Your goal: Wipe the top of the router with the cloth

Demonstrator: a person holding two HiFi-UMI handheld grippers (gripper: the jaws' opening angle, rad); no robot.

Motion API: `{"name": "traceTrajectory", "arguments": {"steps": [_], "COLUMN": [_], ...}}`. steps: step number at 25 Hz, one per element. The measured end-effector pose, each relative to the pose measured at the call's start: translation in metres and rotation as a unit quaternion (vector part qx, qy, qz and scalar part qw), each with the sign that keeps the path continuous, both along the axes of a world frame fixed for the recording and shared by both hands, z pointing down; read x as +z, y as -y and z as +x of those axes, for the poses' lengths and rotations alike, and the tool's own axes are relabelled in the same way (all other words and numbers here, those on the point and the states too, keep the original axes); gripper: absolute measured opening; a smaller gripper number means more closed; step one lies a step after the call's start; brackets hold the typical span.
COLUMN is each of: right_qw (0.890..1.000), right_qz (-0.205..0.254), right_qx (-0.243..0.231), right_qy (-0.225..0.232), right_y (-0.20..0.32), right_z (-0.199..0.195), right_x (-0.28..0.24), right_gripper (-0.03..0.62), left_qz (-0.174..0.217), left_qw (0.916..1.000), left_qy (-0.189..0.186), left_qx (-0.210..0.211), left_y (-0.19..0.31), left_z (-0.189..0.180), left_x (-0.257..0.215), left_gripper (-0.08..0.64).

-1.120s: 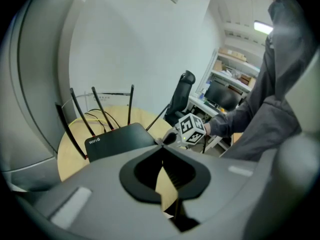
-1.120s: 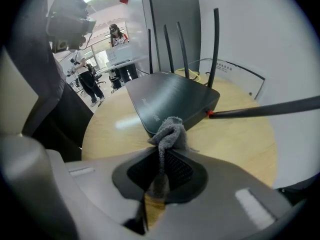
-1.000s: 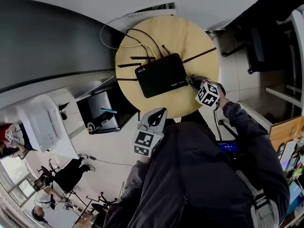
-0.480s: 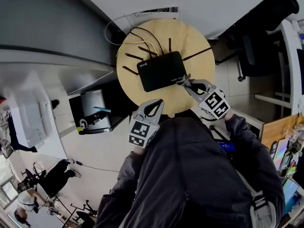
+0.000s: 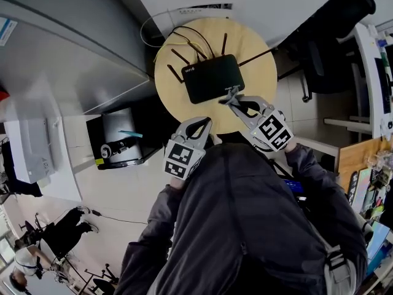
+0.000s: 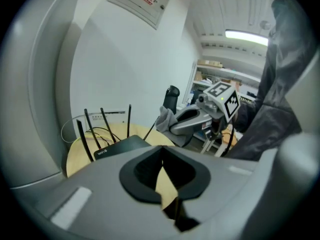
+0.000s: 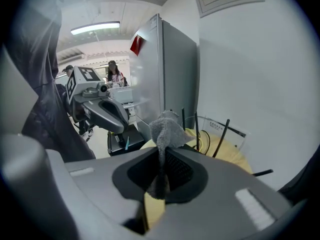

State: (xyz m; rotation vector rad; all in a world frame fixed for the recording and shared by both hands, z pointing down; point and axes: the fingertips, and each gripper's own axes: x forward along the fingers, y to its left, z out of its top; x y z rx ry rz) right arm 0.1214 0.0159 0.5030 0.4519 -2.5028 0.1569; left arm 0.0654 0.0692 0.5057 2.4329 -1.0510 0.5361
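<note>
A black router [image 5: 214, 78] with several thin antennas lies flat on a round wooden table [image 5: 178, 100]. My right gripper [image 5: 231, 95] hovers at the router's near right corner, shut on a small grey cloth [image 5: 231, 91]. The cloth [image 7: 168, 126] sticks up in a bunch from between its jaws. My left gripper [image 5: 205, 121] is shut on nothing at the table's near edge, short of the router [image 6: 120, 146]. The left gripper view shows the right gripper [image 6: 165, 120] holding the cloth [image 6: 164, 117] above the table.
Yellow and black cables [image 5: 187, 42] trail off the table's far side toward a white wall strip [image 5: 199, 8]. A black office chair [image 5: 334, 29] stands to the right. A grey box [image 5: 120, 134] sits on the floor at the left, beside a tall grey cabinet [image 7: 172, 69].
My right gripper has carried the cloth from the router's right side round to its near right corner. The left gripper stays at the table's near edge. The head view has shifted.
</note>
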Motion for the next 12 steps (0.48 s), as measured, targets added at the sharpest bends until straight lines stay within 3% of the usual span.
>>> {"name": "traceTrajectory", "arguments": {"steps": [12], "right_qw": [0.999], "right_qz": [0.033], "right_qx": [-0.003], "right_qy": [-0.002], "right_y": [-0.032], "right_z": [-0.031], "right_x": [-0.017], "right_gripper": [0.026], "left_qz": [0.016], "left_qw": [0.9998], "left_qy": [-0.006], "left_qx": [0.007], "left_y": [-0.023], "left_z": [-0.019], "left_x": [-0.001], "left_gripper": [0.0]}}
